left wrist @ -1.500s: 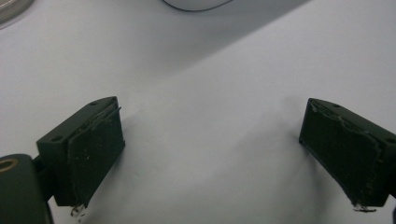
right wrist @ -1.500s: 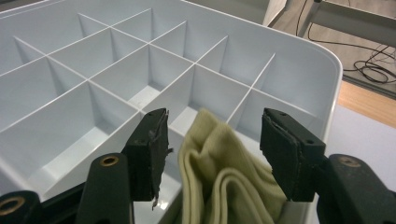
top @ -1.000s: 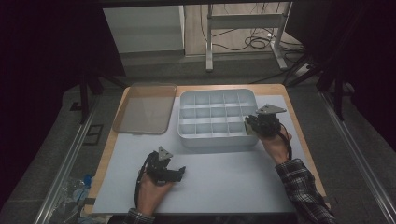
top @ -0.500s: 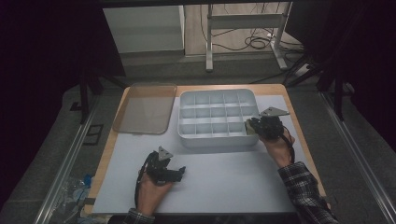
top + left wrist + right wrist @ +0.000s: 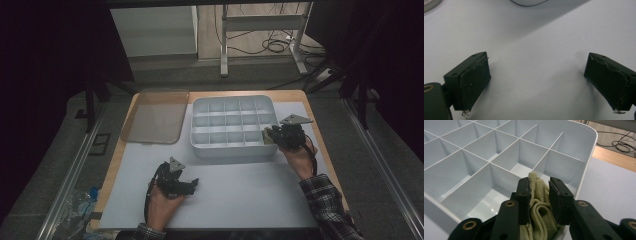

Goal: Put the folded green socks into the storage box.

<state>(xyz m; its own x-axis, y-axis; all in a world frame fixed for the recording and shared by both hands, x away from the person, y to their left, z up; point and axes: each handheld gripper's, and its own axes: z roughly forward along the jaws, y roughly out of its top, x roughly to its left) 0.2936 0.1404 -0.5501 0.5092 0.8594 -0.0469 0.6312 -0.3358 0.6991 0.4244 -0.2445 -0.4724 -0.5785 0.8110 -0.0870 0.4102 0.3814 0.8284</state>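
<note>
Pale tabletop point(image 5: 240, 195): right claw point(image 5: 539, 192) pinches a folded yellowish cloth point(image 5: 537, 205) over the empty divided tray point(image 5: 233, 150), not yet dropped; left claw point(image 5: 536, 82) gapes wide, holding nothing.

A divided tray point(image 5: 233, 125) sits at the back of the worktop point(image 5: 240, 195), with a lid point(image 5: 156, 116) just left of it.

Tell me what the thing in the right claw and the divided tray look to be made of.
Folded cloth: pale yellow knit fabric, likely a sock; ribbed weave and soft folds show between the right claw jaws.
Divided tray: smooth white moulded plastic, it seems, with thin partition walls, rounded corners and a faint sheen.
</note>
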